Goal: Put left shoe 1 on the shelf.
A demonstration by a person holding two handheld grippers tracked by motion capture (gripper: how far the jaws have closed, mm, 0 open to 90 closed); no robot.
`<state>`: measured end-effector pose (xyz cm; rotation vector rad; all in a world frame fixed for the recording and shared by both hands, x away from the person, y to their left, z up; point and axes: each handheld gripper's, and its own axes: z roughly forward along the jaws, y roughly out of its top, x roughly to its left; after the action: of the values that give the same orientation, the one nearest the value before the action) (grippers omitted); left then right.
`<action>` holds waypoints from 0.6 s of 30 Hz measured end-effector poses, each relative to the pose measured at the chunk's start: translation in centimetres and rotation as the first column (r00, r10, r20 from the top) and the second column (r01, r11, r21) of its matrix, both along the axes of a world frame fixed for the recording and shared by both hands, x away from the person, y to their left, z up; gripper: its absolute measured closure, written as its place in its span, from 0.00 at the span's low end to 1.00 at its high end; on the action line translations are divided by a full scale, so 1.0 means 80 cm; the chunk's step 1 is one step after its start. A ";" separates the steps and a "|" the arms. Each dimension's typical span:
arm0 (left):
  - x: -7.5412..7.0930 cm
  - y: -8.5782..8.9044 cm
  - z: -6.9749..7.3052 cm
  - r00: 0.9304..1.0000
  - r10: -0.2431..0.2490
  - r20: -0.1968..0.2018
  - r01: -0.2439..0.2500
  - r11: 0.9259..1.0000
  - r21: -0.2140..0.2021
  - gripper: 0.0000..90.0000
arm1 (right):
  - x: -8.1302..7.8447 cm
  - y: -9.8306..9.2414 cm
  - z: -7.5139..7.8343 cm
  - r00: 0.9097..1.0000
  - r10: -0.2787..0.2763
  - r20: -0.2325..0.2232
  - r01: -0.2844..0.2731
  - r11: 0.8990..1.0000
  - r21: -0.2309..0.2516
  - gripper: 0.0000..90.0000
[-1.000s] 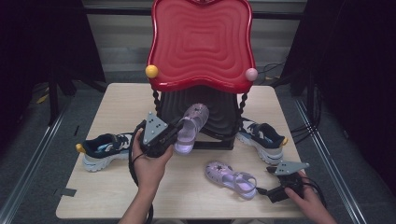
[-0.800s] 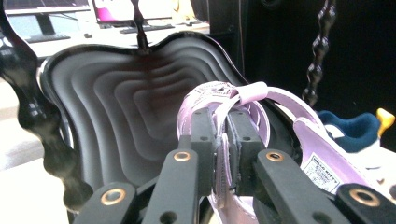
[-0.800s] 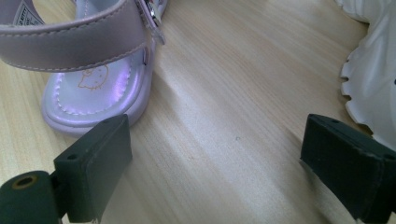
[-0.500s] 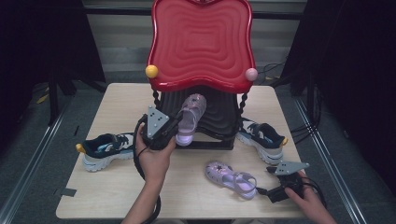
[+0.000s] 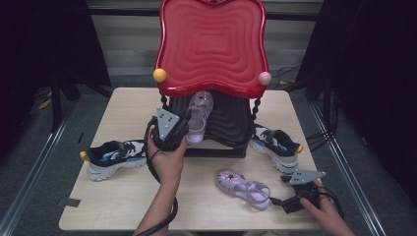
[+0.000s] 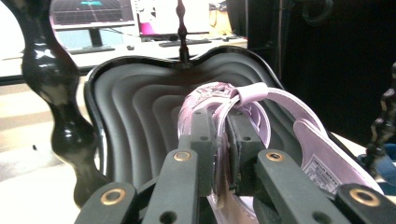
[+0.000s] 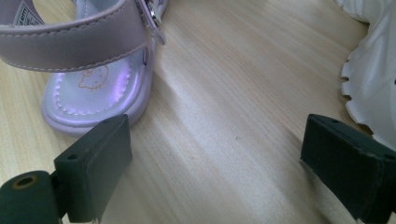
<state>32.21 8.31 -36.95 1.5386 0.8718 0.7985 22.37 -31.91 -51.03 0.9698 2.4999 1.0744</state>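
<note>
Half of the lilac sandal [image 5: 198, 116] hides under the red lid [image 5: 212, 46], clenched in my left gripper [image 5: 183, 129] over the black shelf [image 5: 231, 120]. It sits deeper than before. My right gripper [image 5: 289, 200] rests released on the surface [image 5: 123, 196].

Since a second ago the left claw [image 5: 184, 129], clamped on the strap of a lilac sandal [image 5: 197, 115], has moved toward the upper middle of the high view. The sandal now lies further in on the black ribbed shelf [image 5: 228, 120] under the red top [image 5: 212, 46].
</note>
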 end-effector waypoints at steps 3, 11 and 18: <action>0.004 0.000 -0.001 1.000 0.010 -0.002 -0.010 1.000 0.010 0.92 | 0.000 0.000 0.000 1.000 0.000 0.000 0.000 1.000 0.000 0.08; 0.013 -0.004 -0.003 0.999 0.043 0.009 -0.043 0.999 -0.027 0.91 | 0.000 0.000 0.000 1.000 0.000 0.000 0.000 1.000 0.001 0.08; 0.019 -0.012 -0.002 0.997 0.068 0.028 -0.067 0.997 -0.032 0.91 | 0.000 0.000 0.000 1.000 0.002 -0.002 -0.002 1.000 0.001 0.08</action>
<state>33.69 7.35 -37.13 1.4730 0.9147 0.8502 22.40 -31.92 -51.04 0.9696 2.5023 1.0756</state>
